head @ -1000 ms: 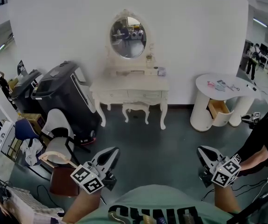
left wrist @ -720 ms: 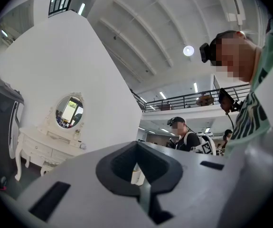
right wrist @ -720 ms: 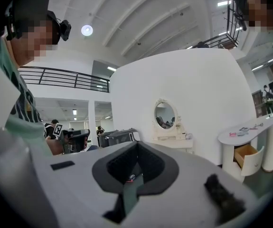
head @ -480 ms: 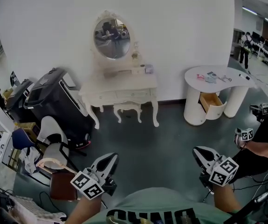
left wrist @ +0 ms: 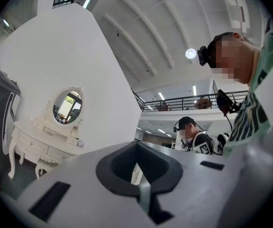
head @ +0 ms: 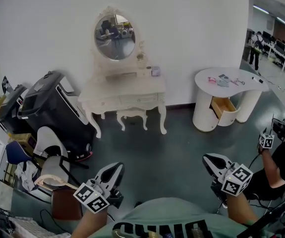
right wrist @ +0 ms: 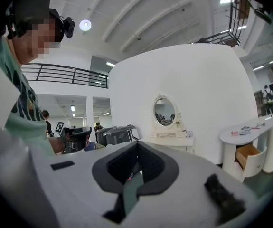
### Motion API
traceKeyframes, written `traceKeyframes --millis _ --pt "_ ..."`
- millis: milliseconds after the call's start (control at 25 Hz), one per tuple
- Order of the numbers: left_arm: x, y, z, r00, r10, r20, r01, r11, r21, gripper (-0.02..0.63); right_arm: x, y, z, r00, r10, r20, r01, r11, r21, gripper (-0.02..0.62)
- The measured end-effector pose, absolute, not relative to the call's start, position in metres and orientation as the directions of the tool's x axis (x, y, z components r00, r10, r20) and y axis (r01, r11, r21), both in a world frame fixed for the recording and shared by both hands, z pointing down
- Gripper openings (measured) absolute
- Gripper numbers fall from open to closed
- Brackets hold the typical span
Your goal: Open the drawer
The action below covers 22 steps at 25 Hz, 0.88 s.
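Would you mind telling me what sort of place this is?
Probably a large hall staged with home furniture: a white dressing table with an oval mirror, a desk with an open drawer, and a railed balcony overhead.

White curved wall (head: 197, 38), dark floor (head: 167, 148) — cream dressing table (head: 125, 89) with oval mirror (head: 114, 30), white round-ended table (head: 204, 108) at right
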<state>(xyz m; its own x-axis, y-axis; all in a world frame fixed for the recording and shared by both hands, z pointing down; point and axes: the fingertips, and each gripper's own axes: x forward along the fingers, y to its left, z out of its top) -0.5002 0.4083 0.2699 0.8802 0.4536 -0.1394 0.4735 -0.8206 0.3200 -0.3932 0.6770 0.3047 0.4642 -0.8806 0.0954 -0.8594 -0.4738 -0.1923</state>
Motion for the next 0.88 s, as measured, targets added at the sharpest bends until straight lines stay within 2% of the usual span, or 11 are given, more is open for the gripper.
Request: traceKeyframes --millis 400,880 --pt "-0.435 0.272 0.255 0.834 0.522 -0.177 0.551 -0.777 0.304 -0.002 -0.350 0.557 0.279 0.556 -0.828 0.070 -0.810 -0.559 -0.177 0.009" --pt "-0.384 0.176 0.283 0.812 0.561 -0.163 0.580 -0.742 0.337 -0.002 -0.307 0.451 0.289 0.570 -0.812 0.126 -0.795 -0.584 -0.166 0.009"
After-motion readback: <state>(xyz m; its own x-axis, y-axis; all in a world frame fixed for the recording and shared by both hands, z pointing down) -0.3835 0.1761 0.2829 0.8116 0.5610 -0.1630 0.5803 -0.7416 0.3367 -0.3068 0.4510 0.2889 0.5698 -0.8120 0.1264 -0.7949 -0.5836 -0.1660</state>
